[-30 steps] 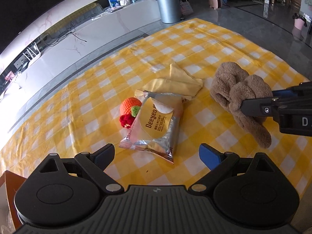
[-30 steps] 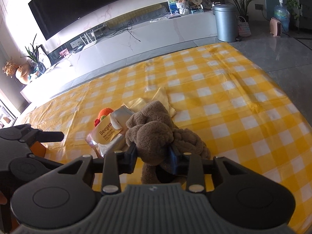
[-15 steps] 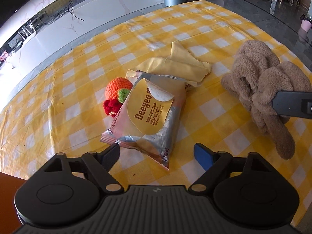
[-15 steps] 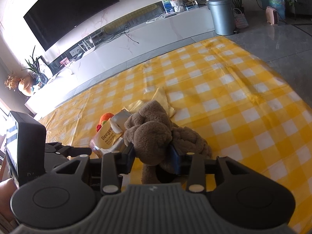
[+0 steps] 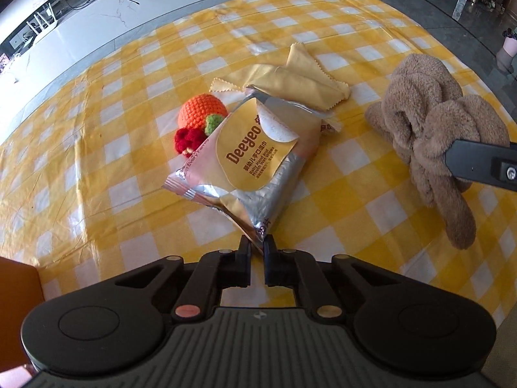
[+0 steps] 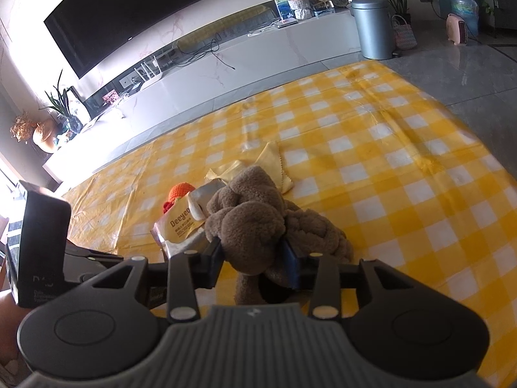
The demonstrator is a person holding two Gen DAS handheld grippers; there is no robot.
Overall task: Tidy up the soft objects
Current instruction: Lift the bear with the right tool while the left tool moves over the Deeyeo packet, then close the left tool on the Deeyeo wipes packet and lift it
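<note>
The pack of wet wipes [image 5: 255, 158] lies on the tabletop [image 5: 97, 194], right in front of the left tongs [image 5: 257, 249]. Its near foil corner sits between the two tips. These tongs have just been closing, and now they are clenched on that thin corner. Just past the pack on its left side sits an orange knitted toy [image 5: 200, 116], touching it. A yellow cloth [image 5: 290, 80] lies beyond the pack, with the pack's far end on top of it.

Off to the right of the left tongs is a brown fluffy towel [image 6: 255, 223]. The right tongs [image 6: 253, 260] are grasping it, with the tips pressed into the soft bundle on both sides. Part of the towel hangs down to the tabletop.

The step in hand looks like picking up the wipes pack to sort it. The grip is only on a small slippery edge, so the pack could slide out. It would be best to lift slowly and straight up, and to keep the tongs squeezed tight. The pack may swing when it comes up, so it should be kept away from the knitted toy and the cloth. The right tongs should hold the towel steady and out of the way.
</note>
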